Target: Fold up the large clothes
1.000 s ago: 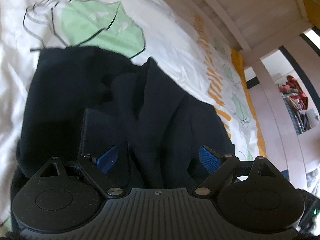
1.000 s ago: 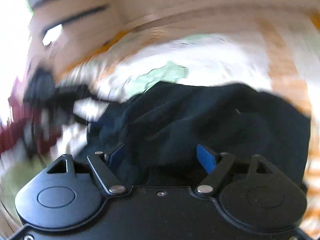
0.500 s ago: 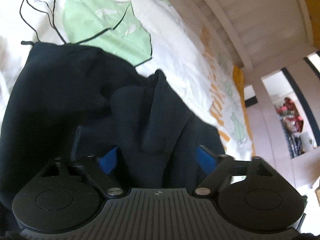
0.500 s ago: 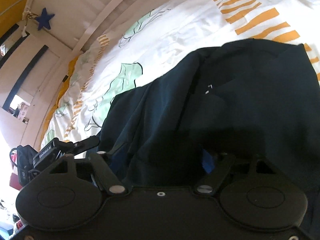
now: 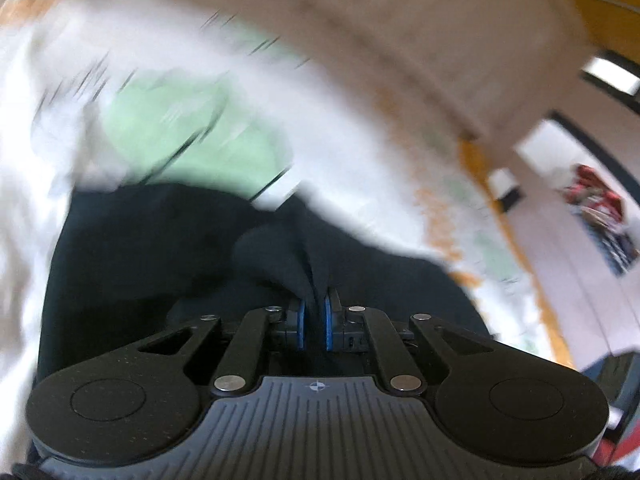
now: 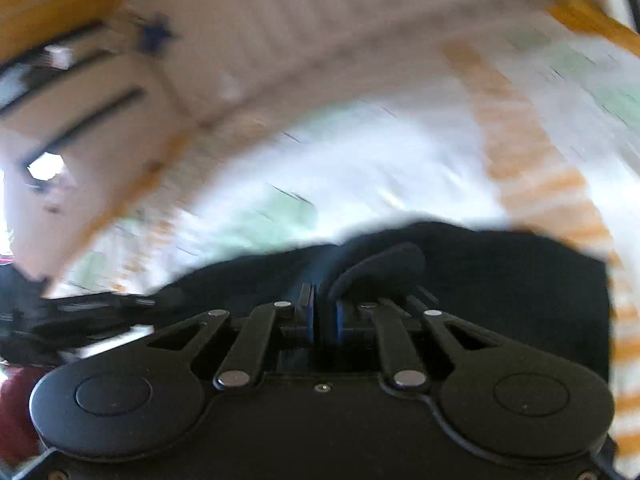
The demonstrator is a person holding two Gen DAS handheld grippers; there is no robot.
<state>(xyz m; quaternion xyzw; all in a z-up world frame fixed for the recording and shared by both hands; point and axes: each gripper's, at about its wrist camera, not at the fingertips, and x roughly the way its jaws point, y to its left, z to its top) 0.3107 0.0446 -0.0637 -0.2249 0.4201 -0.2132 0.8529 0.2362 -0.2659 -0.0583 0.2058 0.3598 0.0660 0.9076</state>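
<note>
A large dark navy garment (image 5: pixel 140 256) lies bunched on a white bed cover with green and orange prints (image 5: pixel 192 136). My left gripper (image 5: pixel 314 312) is shut on a raised fold of the garment, pinched between its blue pads. In the right wrist view the same garment (image 6: pixel 520 280) fills the lower middle. My right gripper (image 6: pixel 322 312) is shut on another fold of it. Both views are blurred by motion.
A pale wooden bed frame (image 5: pixel 400 40) runs behind the cover. A doorway with hanging clothes (image 5: pixel 600 216) shows at the right in the left wrist view. The other gripper's dark body (image 6: pixel 80 312) shows at the left in the right wrist view.
Both grippers have gone from open to shut, each pinching a fold of the dark garment. Both cameras are now swinging, so the views have blurred.
</note>
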